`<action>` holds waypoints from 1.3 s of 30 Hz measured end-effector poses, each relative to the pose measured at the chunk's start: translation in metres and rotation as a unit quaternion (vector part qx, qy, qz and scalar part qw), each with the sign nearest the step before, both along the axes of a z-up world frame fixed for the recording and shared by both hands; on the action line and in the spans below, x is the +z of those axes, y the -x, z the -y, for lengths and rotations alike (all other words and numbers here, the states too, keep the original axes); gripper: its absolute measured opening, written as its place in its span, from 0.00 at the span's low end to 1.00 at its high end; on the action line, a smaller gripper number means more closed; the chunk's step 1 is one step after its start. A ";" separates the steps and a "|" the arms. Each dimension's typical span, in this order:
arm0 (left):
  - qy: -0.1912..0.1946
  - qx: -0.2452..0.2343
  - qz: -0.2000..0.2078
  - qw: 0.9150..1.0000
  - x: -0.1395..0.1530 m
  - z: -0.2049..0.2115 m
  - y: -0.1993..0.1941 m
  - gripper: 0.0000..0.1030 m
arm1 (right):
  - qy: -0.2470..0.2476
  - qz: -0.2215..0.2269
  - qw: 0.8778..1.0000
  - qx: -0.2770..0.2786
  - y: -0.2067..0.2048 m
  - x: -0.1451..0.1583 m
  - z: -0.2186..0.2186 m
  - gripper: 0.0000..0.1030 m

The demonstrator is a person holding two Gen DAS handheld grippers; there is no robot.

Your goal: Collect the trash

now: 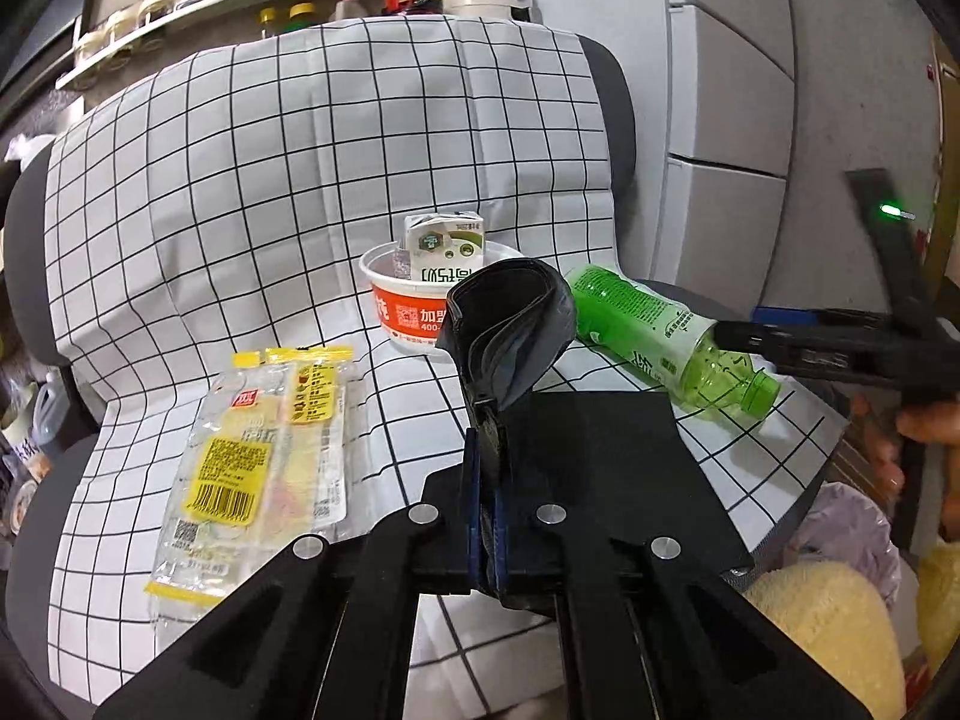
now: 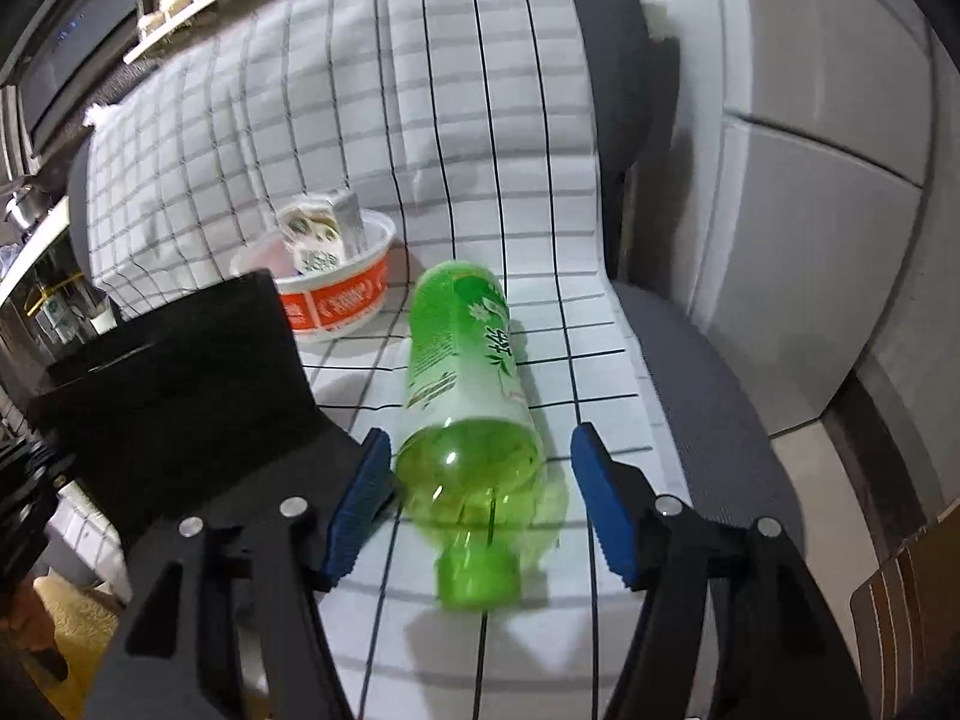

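Where bowl (image 1: pixel 414 312) sits, carton (image 1: pixel 444 246) inside

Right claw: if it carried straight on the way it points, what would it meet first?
Probably the green bottle, lying on the checked cloth between the open right claw pads.

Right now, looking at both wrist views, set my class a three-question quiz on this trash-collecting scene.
1. True or false: the left tongs are shut on the black bag.
2. What stands inside the red-and-white bowl?
   A. milk carton
   B. spoon
   C. banana
3. Which item lies between the open right tongs?

Key: 1 true; 2 A; 3 the green bottle, not yet pinched.
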State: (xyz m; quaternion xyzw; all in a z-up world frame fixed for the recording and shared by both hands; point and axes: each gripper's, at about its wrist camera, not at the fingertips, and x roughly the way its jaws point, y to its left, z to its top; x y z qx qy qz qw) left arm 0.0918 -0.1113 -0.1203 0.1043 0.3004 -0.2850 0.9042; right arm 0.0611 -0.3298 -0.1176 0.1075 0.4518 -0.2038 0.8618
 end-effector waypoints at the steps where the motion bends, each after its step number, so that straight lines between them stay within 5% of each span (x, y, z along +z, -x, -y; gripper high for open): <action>1: 0.001 -0.002 -0.003 1.000 -0.002 0.001 -0.001 0.03 | -0.002 -0.008 1.000 0.000 -0.007 -0.006 0.004 0.61; 14: 0.035 0.021 -0.070 0.997 -0.030 0.009 -0.031 0.26 | 0.026 -0.061 0.998 0.011 -0.041 -0.036 0.004 0.65; 16: 0.039 0.029 -0.075 0.996 -0.031 0.009 -0.037 0.25 | 0.029 -0.068 0.997 0.012 -0.044 -0.041 0.007 0.66; 18: 0.042 0.040 -0.082 0.995 -0.031 0.007 -0.040 0.08 | 0.027 -0.066 0.997 0.005 -0.043 -0.042 0.010 0.65; 21: 0.056 0.045 -0.081 0.994 -0.026 0.000 -0.035 0.03 | 0.045 -0.055 0.997 -0.005 -0.036 -0.037 0.007 0.64; 32: 0.127 -0.010 -0.020 0.992 0.043 -0.003 0.025 0.02 | 0.064 0.031 0.997 -0.038 0.060 0.056 -0.026 0.64; 39: 0.156 -0.098 -0.007 0.983 0.073 0.042 0.071 0.02 | 0.111 0.025 0.989 -0.099 0.150 0.109 -0.035 0.64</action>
